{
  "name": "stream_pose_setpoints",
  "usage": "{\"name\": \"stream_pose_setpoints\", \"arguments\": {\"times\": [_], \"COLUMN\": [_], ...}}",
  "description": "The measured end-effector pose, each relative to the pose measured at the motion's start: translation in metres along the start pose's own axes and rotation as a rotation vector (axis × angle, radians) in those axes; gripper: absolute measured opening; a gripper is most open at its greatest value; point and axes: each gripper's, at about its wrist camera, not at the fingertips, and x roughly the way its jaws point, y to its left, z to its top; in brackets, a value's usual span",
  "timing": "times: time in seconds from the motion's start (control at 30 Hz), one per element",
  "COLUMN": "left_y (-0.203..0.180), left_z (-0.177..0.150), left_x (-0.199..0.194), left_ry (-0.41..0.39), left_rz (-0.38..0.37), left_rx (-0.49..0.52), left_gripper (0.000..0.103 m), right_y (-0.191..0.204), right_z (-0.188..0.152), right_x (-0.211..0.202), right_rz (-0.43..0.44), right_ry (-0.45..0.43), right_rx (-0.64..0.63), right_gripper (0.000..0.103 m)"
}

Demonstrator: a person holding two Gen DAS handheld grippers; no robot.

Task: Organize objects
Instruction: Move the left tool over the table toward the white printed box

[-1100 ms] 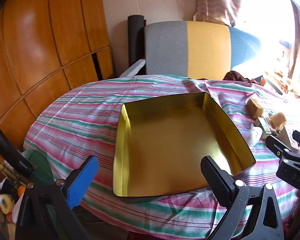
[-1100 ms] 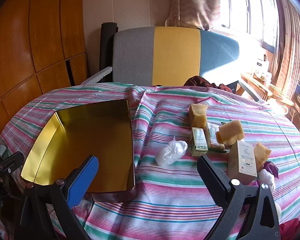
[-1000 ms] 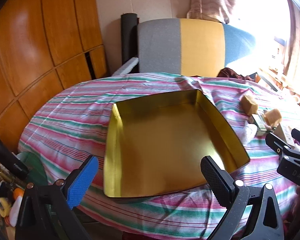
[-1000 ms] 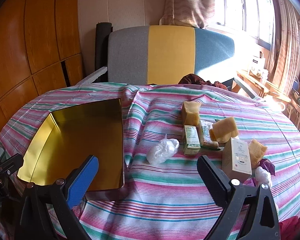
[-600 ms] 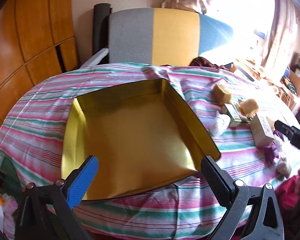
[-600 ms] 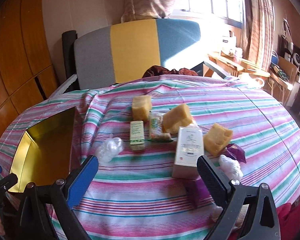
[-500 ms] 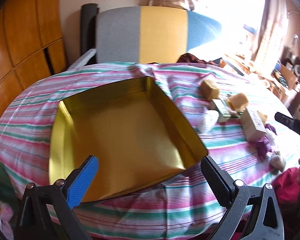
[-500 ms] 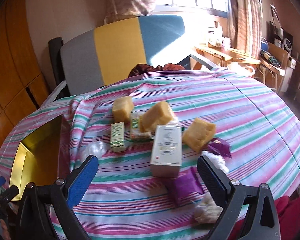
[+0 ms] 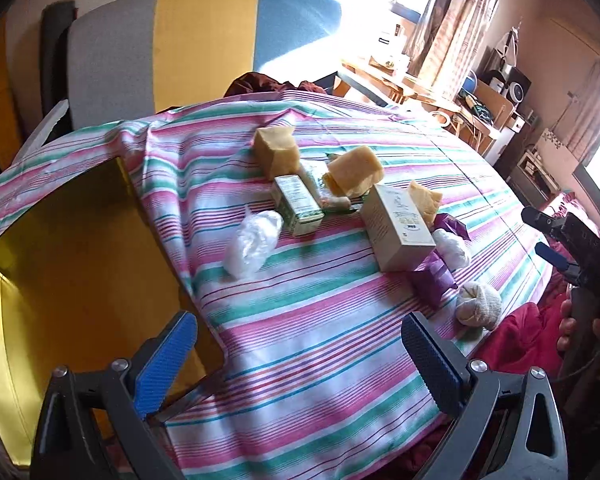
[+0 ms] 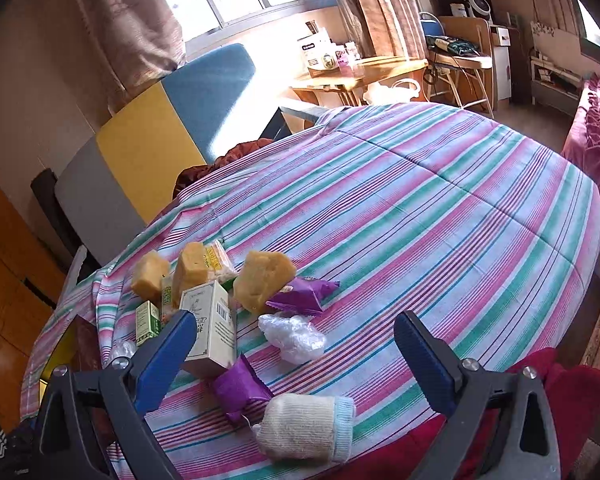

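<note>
Left wrist view: left gripper [image 9: 298,354] fingers [image 9: 166,364] spread wide, holding nothing, above the striped bench [image 9: 320,320] edge. Gold tin [image 9: 72,264] at left, cut off by the frame. Cream carton [image 9: 398,226], green box [image 9: 298,204] and sponges [image 9: 278,150] clustered mid-bench.

Right wrist view: right gripper [image 10: 296,356] fingers [image 10: 424,362] wide apart, empty, over a rolled sock [image 10: 304,432] and purple packet [image 10: 240,386]. Carton partly hidden behind one finger.
</note>
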Motion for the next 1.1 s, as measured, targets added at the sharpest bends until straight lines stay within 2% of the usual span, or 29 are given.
{"name": "stream_pose_setpoints", "arguments": {"times": [0.1, 0.27, 0.37, 0.63, 0.7, 0.73, 0.77, 0.83, 1.1], "left_y": [-0.021, -0.056, -0.078, -0.108, -0.112, -0.112, -0.111, -0.105, -0.076], "left_z": [0.018, 0.050, 0.066, 0.088, 0.090, 0.090, 0.089, 0.087, 0.069], "left_x": [0.022, 0.062, 0.084, 0.145, 0.158, 0.165, 0.171, 0.175, 0.132], "left_ry": [0.011, 0.055, 0.072, 0.150, 0.169, 0.183, 0.200, 0.223, 0.132], "left_rz": [0.029, -0.020, -0.021, 0.015, 0.027, 0.027, 0.015, -0.012, -0.051], "left_rx": [0.056, 0.088, 0.123, 0.186, 0.196, 0.201, 0.198, 0.173, 0.150], "left_gripper": [0.103, 0.103, 0.103, 0.103, 0.099, 0.086, 0.061, 0.053, 0.051], "right_y": [-0.006, -0.014, -0.015, -0.017, -0.017, -0.017, -0.017, -0.016, -0.012], "right_z": [0.001, 0.003, 0.003, 0.004, 0.004, 0.004, 0.004, 0.004, 0.002], "right_x": [-0.003, -0.003, -0.003, 0.001, 0.002, 0.003, 0.004, 0.005, 0.013], "right_rz": [0.048, 0.089, 0.108, 0.137, 0.141, 0.142, 0.143, 0.143, 0.122], "right_ry": [-0.024, -0.033, -0.033, -0.022, -0.016, -0.010, -0.006, 0.001, 0.041], "right_rx": [0.042, 0.092, 0.102, 0.121, 0.119, 0.118, 0.117, 0.114, 0.087], "right_gripper": [0.101, 0.101, 0.101, 0.101, 0.101, 0.101, 0.101, 0.101, 0.101]}}
